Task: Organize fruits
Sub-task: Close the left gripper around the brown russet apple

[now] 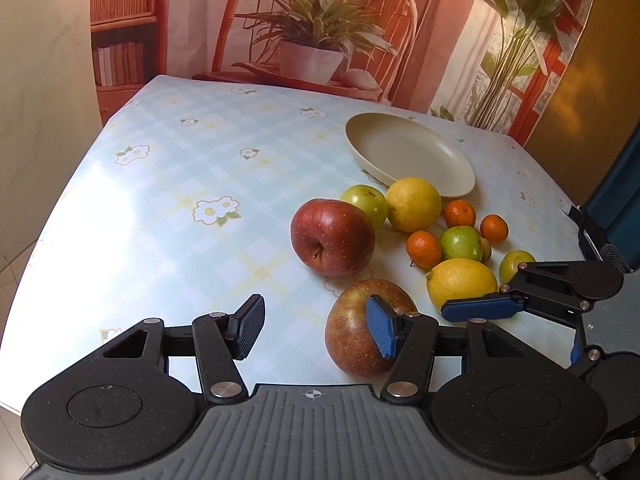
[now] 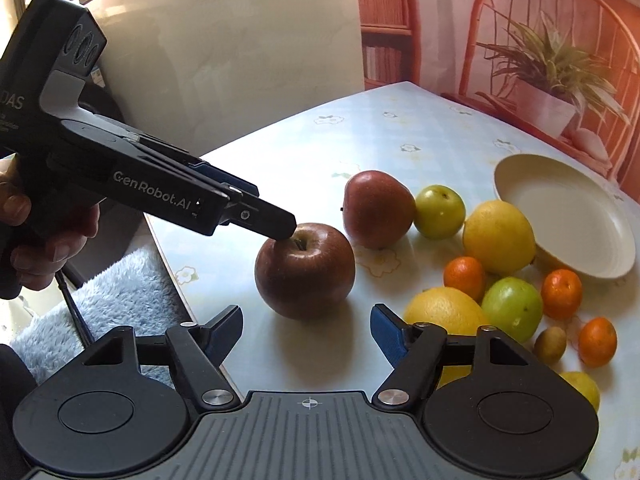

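A worktop under a pale blue checked, flower-printed cloth stands before a backdrop picturing a chair and potted plant. An empty cream plate sits near its far edge. Just in front of the plate lies a cluster of apples, lemons, green fruits and small oranges. The left claw, jaws apart, touches the nearest apple; the right claw stands apart, gripping nothing.
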